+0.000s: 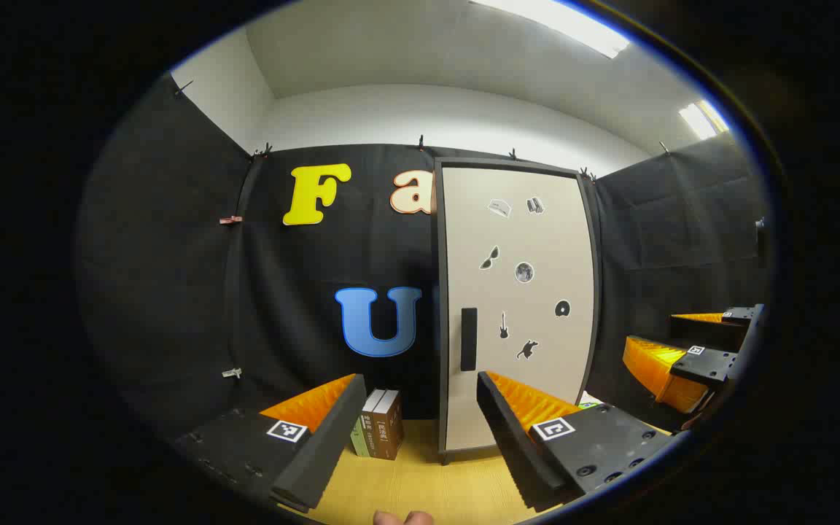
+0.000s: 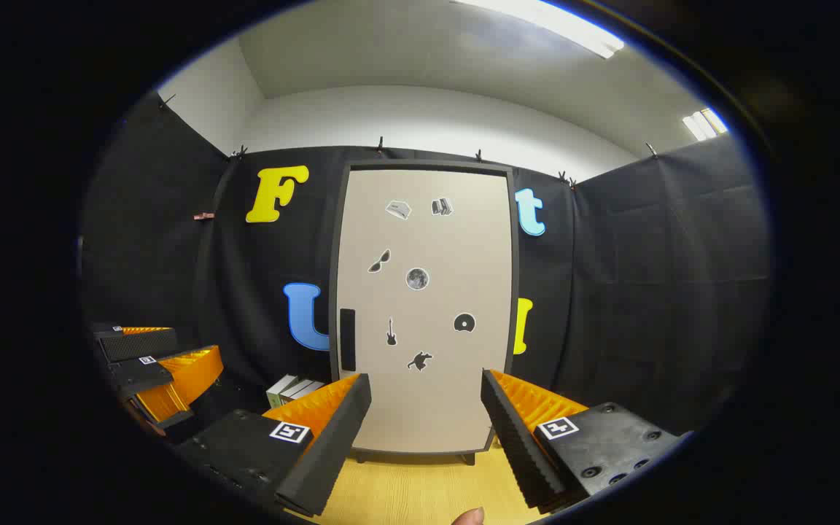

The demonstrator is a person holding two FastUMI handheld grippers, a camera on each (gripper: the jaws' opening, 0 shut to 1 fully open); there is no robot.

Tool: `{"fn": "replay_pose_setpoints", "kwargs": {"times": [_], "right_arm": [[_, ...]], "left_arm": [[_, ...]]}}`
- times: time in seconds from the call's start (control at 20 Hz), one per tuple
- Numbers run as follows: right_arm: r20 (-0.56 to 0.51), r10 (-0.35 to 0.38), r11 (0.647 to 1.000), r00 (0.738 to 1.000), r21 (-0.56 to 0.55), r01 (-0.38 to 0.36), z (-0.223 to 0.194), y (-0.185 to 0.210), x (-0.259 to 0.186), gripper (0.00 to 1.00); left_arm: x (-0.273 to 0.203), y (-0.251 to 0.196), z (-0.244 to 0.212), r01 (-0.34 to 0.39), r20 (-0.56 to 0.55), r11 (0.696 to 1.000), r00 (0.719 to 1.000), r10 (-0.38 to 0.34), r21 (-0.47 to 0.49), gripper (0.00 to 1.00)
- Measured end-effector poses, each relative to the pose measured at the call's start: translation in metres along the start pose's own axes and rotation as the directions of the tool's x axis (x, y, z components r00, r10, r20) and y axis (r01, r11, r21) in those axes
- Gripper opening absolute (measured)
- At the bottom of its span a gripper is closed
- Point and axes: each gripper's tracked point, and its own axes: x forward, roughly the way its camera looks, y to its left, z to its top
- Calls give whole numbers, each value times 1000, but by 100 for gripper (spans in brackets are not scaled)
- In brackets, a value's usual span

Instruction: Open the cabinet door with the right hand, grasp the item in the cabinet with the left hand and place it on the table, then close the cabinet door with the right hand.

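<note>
Both my right gripper point(image 2: 426, 430) and left gripper point(image 1: 416, 430) gape before the closed cabinet door point(image 2: 427, 292); next, hooking its handle point(image 2: 347, 339).

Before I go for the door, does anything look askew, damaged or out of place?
Nothing stands out. The cabinet door sits shut and square in its frame, the books stand upright beside the cabinet, and both grippers are open.

Cabinet door point(image 2: 424, 306): shut, tall, pale beige panel in a dark frame | dark upright handle point(image 2: 347, 339) near its left edge | small black-and-grey stickers dotted across it | standing upright on the wooden table point(image 2: 405, 496), against the booth wall
</note>
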Motion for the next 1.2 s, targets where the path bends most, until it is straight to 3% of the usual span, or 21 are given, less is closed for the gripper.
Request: {"fn": "replay_pose_setpoints", "kwargs": {"times": [0.85,1.2], "right_arm": [[6,-8,1000,1000,7,8,0,14,25,97],[5,33,999,999,7,-33,0,48,58,97]], "left_arm": [[21,5,2,28,16,999,999,-28,18,96],[30,26,-2,19,19,999,1000,-20,36,96]]}}
